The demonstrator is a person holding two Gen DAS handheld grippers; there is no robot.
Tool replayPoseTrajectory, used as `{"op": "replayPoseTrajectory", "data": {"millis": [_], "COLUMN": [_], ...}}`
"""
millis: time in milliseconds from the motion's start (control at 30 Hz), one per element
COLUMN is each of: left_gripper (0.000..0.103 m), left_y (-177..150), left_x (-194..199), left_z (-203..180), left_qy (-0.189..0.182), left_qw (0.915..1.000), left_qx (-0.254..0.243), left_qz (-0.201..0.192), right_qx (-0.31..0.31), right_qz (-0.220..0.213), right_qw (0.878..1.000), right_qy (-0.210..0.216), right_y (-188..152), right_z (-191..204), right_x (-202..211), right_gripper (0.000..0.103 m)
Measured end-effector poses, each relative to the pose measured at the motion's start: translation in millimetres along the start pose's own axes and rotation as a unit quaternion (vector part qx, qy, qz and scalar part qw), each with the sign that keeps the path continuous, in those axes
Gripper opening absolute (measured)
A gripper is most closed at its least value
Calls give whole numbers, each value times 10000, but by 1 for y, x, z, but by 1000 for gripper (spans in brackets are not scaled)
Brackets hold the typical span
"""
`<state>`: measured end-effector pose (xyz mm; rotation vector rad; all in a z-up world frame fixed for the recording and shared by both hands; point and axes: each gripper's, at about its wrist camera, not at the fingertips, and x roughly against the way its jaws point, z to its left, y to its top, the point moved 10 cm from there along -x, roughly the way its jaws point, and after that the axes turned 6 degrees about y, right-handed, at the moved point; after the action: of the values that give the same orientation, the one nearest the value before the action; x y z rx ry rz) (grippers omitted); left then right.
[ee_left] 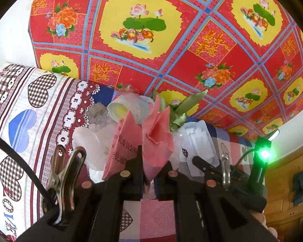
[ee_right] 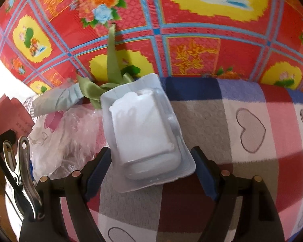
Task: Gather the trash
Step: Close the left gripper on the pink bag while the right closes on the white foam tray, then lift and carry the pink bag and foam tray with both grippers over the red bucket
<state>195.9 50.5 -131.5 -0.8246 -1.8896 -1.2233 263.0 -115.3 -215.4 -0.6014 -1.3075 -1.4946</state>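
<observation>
Bedding fills both my views: a red and yellow flowered quilt (ee_left: 171, 30) beyond each claw, a checked blanket (ee_right: 252, 121) with hearts beneath them. Ahead of my left claw (ee_left: 149, 173) sits the trash heap: clear plastic wrap (ee_left: 95, 141), a green ribbon (ee_left: 179, 111). That claw is clamped tight on folded pink paper (ee_left: 157, 137). My right claw (ee_right: 151, 167) stands wide, its pads apart from the white plastic tray (ee_right: 145, 133) lying between them on the blanket, ribbon just past its far edge.
</observation>
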Motion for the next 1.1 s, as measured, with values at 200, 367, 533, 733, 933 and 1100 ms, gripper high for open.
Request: {"op": "replayPoseTrajectory", "data": {"millis": [200,367,533,733,933,1100], "left_gripper": [7,7,7,7,7,7], "left_y": [-4,-5,-5,-7,-14,-20], "left_x": [4,7,10,17,24,32], "left_z": [-4,-8,-11,-17,-20,-23], "left_qy": [44,92,128,164,173,115], "left_qw": [9999,9997,9995,9991,9985,9981], "left_qx": [-109,-224,-276,-389,-499,-588], "left_qz": [56,72,79,69,123,106], "right_qx": [711,641,194,-97,-173,-200], "right_qz": [-61,-281,-439,-592,-760,-898], "right_qw": [9958,9962,9988,9979,9963,9949], "right_qy": [-570,-517,28,237,354,407], "right_y": [-2,-3,-7,-22,-40,-53], "right_z": [13,13,0,-9,1,15], "right_x": [-14,-13,5,26,53,74], "right_gripper": [82,79,75,75,75,75]}}
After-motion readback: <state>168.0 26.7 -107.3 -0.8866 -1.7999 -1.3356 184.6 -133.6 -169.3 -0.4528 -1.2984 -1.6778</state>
